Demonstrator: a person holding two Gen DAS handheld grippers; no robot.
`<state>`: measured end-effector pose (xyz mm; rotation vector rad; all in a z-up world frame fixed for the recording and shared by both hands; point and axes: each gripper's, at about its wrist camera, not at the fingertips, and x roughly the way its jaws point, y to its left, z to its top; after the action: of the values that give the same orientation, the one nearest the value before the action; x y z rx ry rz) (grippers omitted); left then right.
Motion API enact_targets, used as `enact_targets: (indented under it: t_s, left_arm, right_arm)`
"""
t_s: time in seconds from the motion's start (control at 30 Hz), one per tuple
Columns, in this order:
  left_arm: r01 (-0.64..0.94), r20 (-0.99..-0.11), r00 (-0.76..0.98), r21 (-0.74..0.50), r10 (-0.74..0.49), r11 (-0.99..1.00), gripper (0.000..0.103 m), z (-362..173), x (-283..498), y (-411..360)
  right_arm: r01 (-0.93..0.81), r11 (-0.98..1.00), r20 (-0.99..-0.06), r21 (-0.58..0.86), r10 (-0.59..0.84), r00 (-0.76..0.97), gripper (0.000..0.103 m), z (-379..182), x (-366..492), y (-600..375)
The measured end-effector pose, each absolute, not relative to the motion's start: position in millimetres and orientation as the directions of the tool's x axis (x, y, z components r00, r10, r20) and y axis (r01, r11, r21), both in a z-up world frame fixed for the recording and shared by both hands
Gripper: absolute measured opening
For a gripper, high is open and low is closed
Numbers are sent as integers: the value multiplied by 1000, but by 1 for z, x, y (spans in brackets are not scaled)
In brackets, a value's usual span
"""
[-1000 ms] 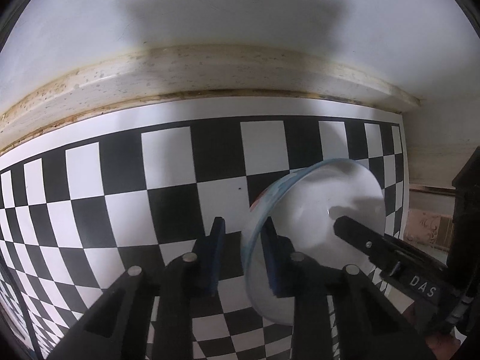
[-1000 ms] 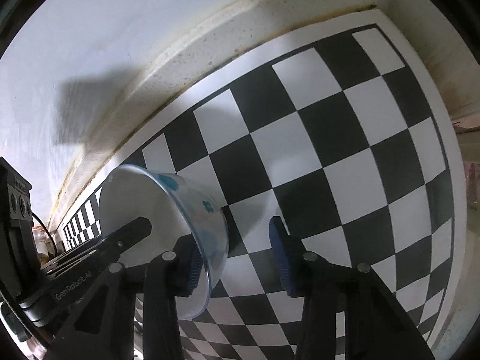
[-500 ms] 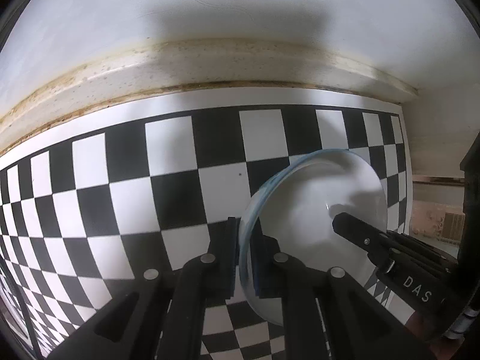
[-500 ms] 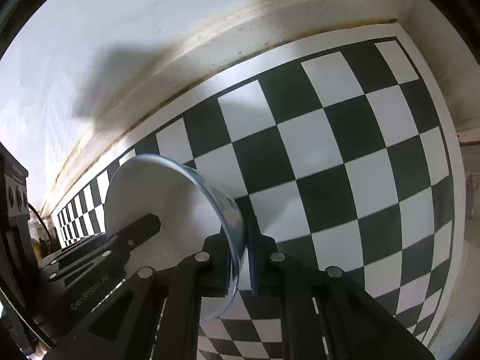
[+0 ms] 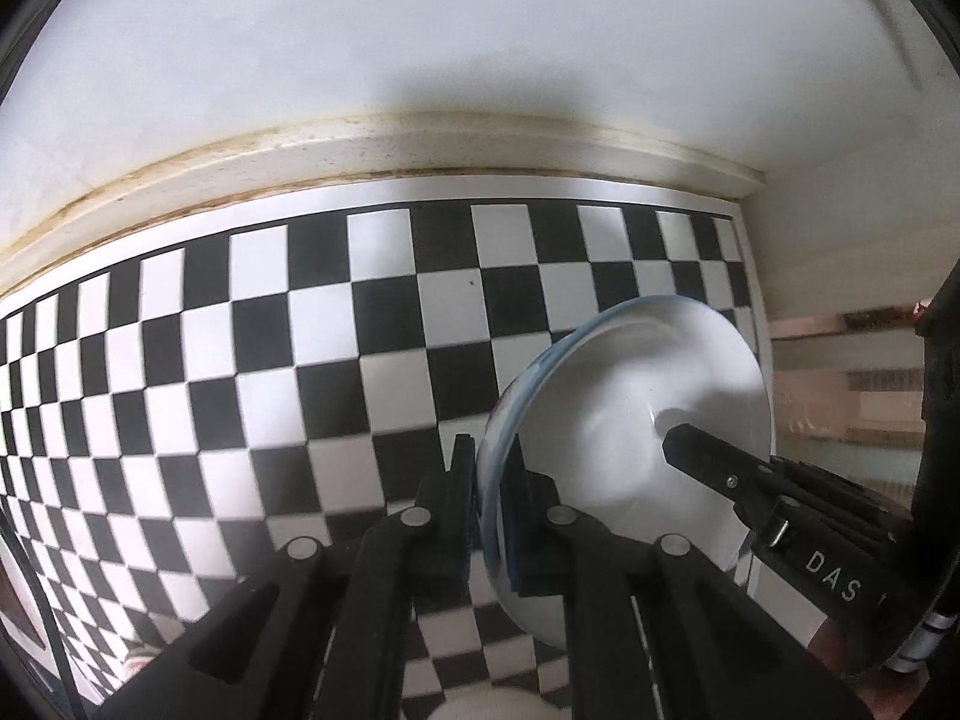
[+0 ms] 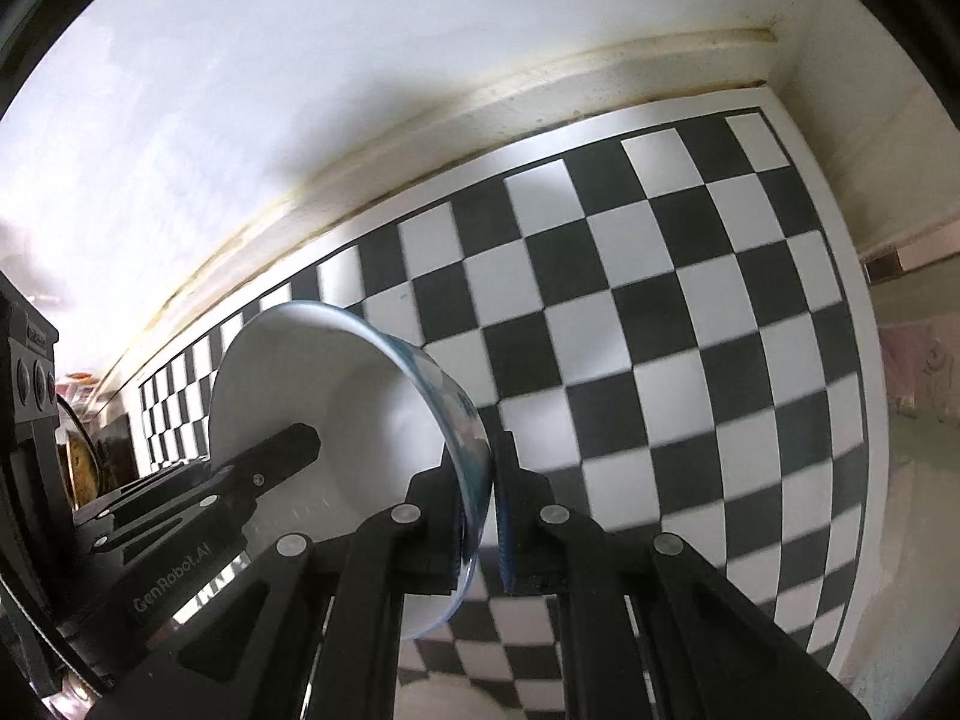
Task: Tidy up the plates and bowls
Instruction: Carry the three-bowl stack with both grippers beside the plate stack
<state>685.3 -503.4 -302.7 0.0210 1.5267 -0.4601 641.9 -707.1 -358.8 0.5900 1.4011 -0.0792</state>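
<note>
Bowl (image 5: 624,408), white with a blue-patterned outside, hangs tilted above the desk, its rim pinched on opposite sides by both grippers. A second ago the left gripper (image 5: 489,480) and right gripper (image 6: 486,480) stood apart around the rim; now each is clamped on it, so a two-handed carry looks ready. Beyond lies the checkered desk (image 5: 300,324), then a stained ledge (image 5: 420,144) and white wall (image 5: 480,30).

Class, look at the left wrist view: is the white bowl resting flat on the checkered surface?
No. The white bowl is tipped on edge, its rim pinched by the left tool, above the checkered surface.
</note>
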Motion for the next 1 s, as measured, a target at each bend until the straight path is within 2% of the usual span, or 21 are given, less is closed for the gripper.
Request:
enact_targets:
  t_s: [0.23, 0.53, 1.0]
  left_arm:
    - [350, -956, 8, -271, -293, 897, 6, -262, 646, -475]
    - [408, -953, 22, -266, -301, 873, 6, -238, 582, -448]
    - [463, -969, -62, -239, -237, 854, 6, -276, 497, -417]
  right_arm:
    - [381, 854, -930, 355, 280, 240, 10, -321, 598, -681]
    - [371, 869, -935, 328, 244, 257, 10, -289, 516, -644]
    - [425, 841, -941, 335, 279, 192, 10, -331, 414, -601]
